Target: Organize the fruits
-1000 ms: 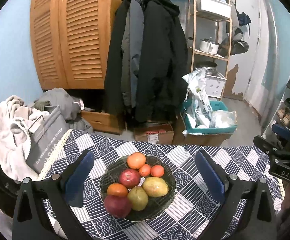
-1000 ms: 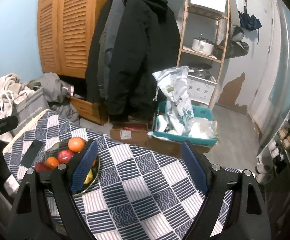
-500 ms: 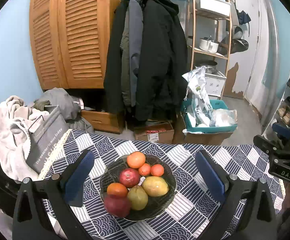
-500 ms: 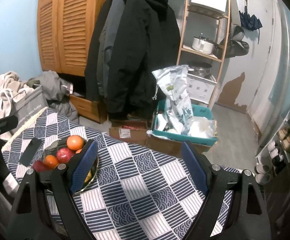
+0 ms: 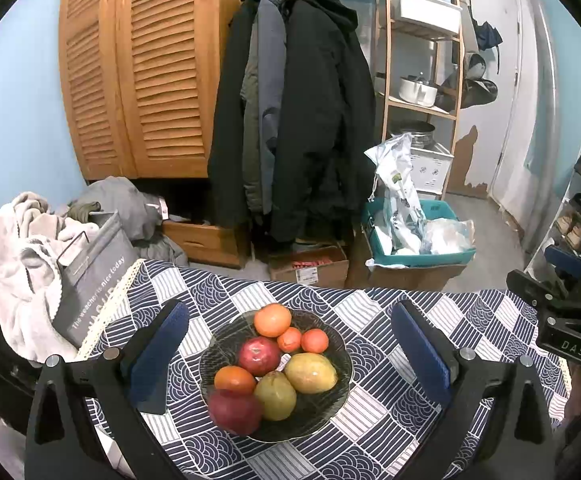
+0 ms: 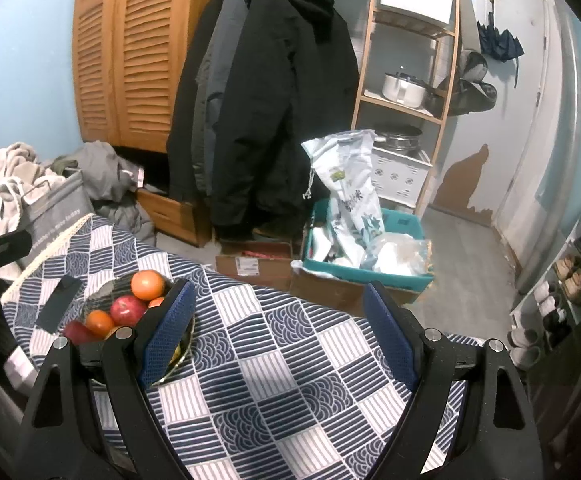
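My left gripper (image 5: pixel 290 350) stands with its blue-padded jaws spread wide and nothing between them, framing the dark patterned glass bowl (image 5: pixel 340 344) from the near side. My right gripper (image 6: pixel 276 328) is likewise spread and empty, held over bare cloth to the right of the bowl. Over the last second neither view shows any real change: the fruit sits in the same arrangement and both grippers hold nearly the same station. That stillness fits either a pause prior to sorting or a rest once the fruit has been gathered; the views do not settle which. On the bench covered in blue-and-white wave-print checked cloth (image 5: pixel 374 432), all visible fruit lies in the bowl: a dark red round fruit (image 5: pixel 234 411) nearest, then a yellow-green pear-shaped fruit (image 5: pixel 276 395), a small orange citrus (image 5: pixel 234 380), a yellow mango-like fruit (image 5: pixel 311 373), a red apple (image 5: pixel 259 356), two small orange-red fruits (image 5: pixel 302 340), and a large orange (image 5: pixel 272 320) farthest. No loose fruit shows on the cloth. Beyond the bench hang black and grey coats (image 5: pixel 302 112).
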A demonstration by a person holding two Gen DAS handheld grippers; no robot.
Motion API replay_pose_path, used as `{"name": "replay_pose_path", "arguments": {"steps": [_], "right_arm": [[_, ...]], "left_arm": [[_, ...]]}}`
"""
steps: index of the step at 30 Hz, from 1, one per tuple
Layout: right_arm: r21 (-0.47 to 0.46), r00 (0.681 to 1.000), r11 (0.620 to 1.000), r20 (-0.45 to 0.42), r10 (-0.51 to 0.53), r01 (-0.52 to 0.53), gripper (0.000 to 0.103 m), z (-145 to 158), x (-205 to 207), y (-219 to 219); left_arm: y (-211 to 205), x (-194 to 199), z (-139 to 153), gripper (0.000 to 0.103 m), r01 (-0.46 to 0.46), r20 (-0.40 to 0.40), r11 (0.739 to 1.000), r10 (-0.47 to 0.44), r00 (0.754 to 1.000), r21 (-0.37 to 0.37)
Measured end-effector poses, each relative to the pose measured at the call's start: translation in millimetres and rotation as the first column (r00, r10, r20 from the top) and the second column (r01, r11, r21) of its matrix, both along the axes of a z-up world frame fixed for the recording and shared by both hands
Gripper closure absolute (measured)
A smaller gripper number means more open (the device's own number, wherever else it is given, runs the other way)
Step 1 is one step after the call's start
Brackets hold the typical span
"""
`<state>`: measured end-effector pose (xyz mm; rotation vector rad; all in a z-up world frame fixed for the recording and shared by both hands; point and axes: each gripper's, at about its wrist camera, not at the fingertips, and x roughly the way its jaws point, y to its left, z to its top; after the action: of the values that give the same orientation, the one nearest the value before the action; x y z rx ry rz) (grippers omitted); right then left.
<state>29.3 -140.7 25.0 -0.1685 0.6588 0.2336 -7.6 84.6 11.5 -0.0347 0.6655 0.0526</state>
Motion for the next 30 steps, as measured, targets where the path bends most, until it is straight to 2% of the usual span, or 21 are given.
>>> {"name": "replay_pose_path", "arguments": {"steps": [30], "right_arm": [[-0.004,1.0,1.0,0.002,0.0,0.0,0.019,0.2,-0.5,1.0]], "left_arm": [[1.7,-0.4,6.5,0.001,0.004,0.01,1.0,-0.004,1.0,-0.015]]}}
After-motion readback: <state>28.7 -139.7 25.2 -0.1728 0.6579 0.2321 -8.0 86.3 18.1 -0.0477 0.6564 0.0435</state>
